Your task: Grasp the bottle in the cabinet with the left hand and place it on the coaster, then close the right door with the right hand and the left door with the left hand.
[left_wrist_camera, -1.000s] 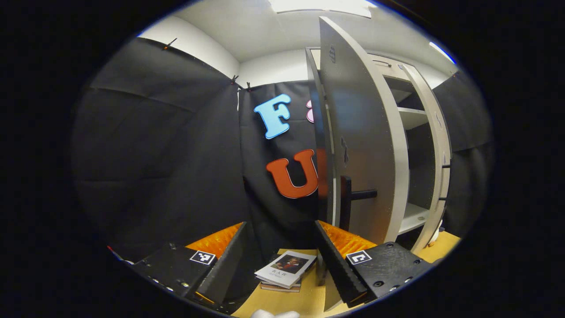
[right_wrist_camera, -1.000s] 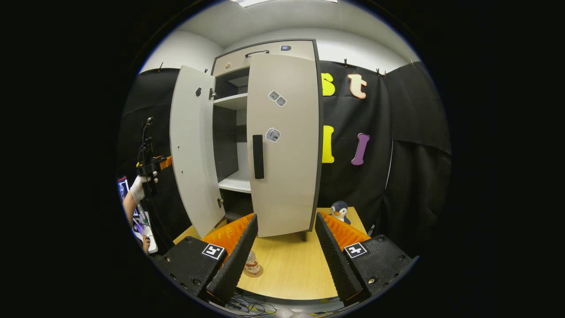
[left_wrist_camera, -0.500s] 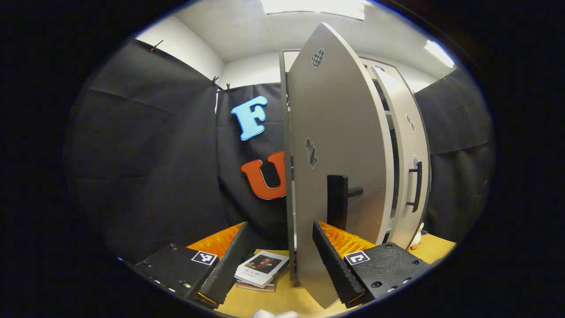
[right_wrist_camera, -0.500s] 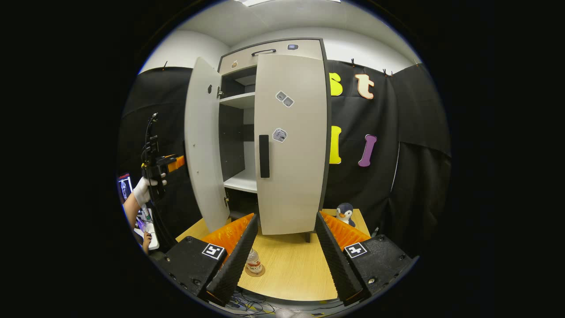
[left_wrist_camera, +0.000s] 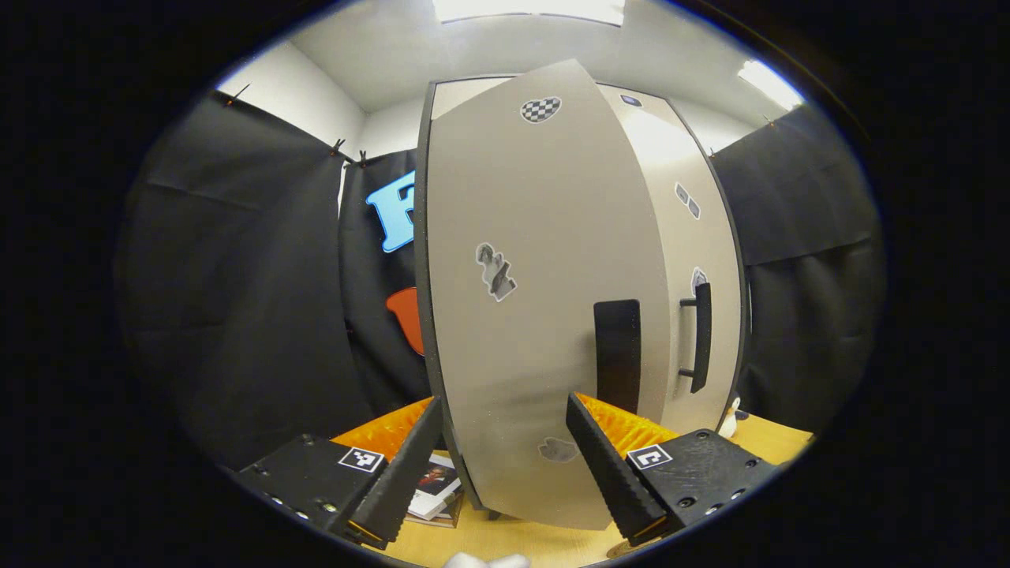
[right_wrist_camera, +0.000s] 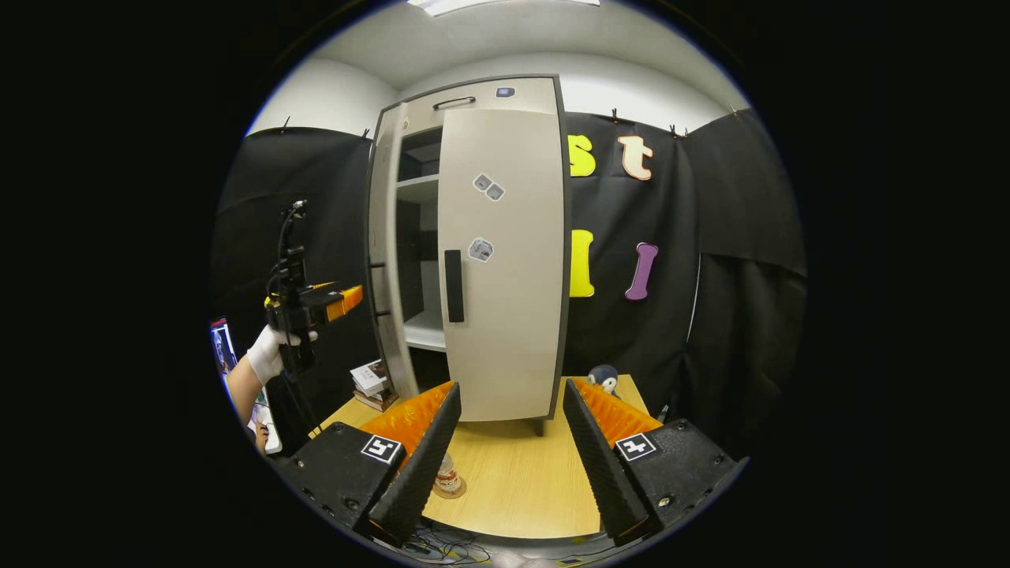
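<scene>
Left gripper (left_wrist_camera: 501,457): jaws wide, holding nothing, set close against the outer face of the left door (left_wrist_camera: 544,315); in the right gripper view it sits in a gloved hand (right_wrist_camera: 268,355) beside that door's edge

Right gripper (right_wrist_camera: 505,442): jaws wide, holding nothing, drawn back above the worktop (right_wrist_camera: 513,481) and facing the cabinet (right_wrist_camera: 473,91)

Bottle (right_wrist_camera: 447,476): upright on the coaster (right_wrist_camera: 450,492), on the worktop in front of the cabinet, partly behind the right gripper's own finger

Right door (right_wrist_camera: 505,260): flush with the cabinet front, apparently closed

Left door: nearly edge-on in the right gripper view, a narrow dark gap of shelves open between it and the right door

Books (right_wrist_camera: 371,379): stacked on the worktop left of the cabinet

Penguin toy (right_wrist_camera: 604,377): on the worktop at the cabinet's right

Task status: bottle placed and right door shut, by appearance; left door judged most of the way home, last part of its swing left

Change from a second ago: left door then stood wide, showing the shelves; it has swung inward, and the left gripper has followed it toward the cabinet
</scene>
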